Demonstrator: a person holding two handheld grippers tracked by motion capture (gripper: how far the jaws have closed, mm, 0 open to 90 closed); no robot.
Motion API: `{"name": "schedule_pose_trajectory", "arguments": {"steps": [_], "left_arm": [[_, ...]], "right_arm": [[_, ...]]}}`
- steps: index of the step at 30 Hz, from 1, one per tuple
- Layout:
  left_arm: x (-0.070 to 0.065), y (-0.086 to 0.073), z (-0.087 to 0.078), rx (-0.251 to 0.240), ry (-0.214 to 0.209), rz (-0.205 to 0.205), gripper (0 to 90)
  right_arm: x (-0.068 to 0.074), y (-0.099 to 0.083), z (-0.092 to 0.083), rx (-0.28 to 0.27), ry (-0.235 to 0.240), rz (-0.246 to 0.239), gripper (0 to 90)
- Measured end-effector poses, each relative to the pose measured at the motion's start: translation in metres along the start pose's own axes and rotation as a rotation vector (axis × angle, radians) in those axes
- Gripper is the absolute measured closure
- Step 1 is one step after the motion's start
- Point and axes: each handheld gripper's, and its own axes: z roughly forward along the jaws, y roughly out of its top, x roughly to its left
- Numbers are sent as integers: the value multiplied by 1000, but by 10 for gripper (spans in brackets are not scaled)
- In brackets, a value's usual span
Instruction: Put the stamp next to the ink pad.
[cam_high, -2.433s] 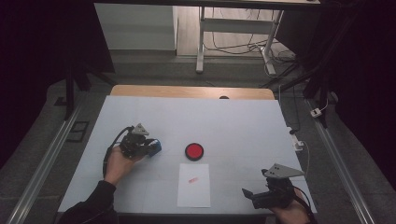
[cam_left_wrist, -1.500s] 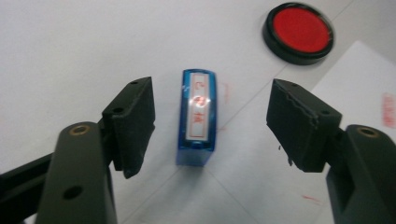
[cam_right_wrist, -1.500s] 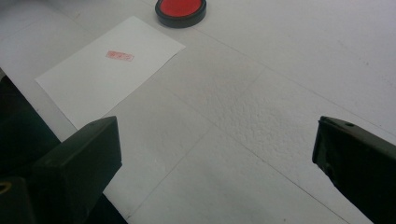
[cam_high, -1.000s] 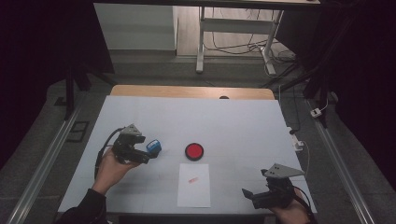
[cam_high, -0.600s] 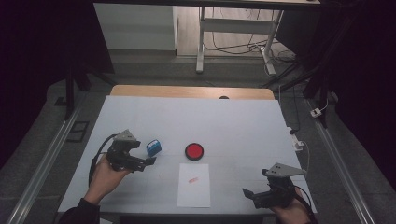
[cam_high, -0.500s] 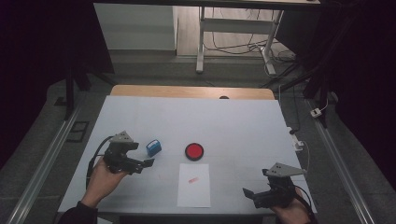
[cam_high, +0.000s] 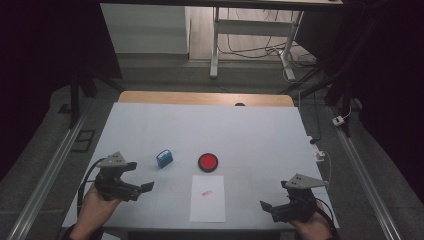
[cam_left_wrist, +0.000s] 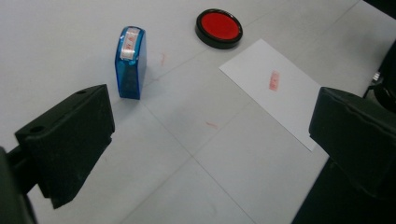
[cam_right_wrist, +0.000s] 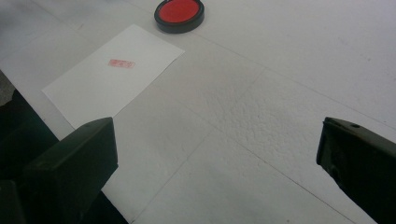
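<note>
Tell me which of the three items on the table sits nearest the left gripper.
The blue stamp, standing just past the open left gripper. The red ink pad lies farther off, and the stamped paper sheet lies off toward the right gripper.

Your left gripper (cam_high: 146, 187) hides its own base in the left gripper view: both fingers (cam_left_wrist: 70, 140) run off the bottom edge, and the right one is cut by the right edge too. The sheet of paper (cam_left_wrist: 275, 91) slips behind that finger, so you cannot see its far corner. The print on the blue stamp (cam_left_wrist: 129, 60) label and the red mark (cam_left_wrist: 274, 80) on the paper are too small to read. From above, your forearms leave the frame at the bottom, and the right gripper (cam_high: 270, 207) covers your hand.
</note>
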Motion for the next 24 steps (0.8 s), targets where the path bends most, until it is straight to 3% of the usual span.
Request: {"name": "schedule_pose_trajectory", "arguments": {"steps": [11, 18, 24], "left_arm": [[-8, -20, -18, -17, 12, 12, 0], [-9, -36, -28, -2, 59, -4, 0], [-8, -47, -32, 44, 113, -13, 0]], "right_arm": [[0, 0, 0, 1, -5, 1, 0], [0, 0, 0, 3, -7, 2, 0], [0, 0, 0, 6, -7, -2, 0]]}}
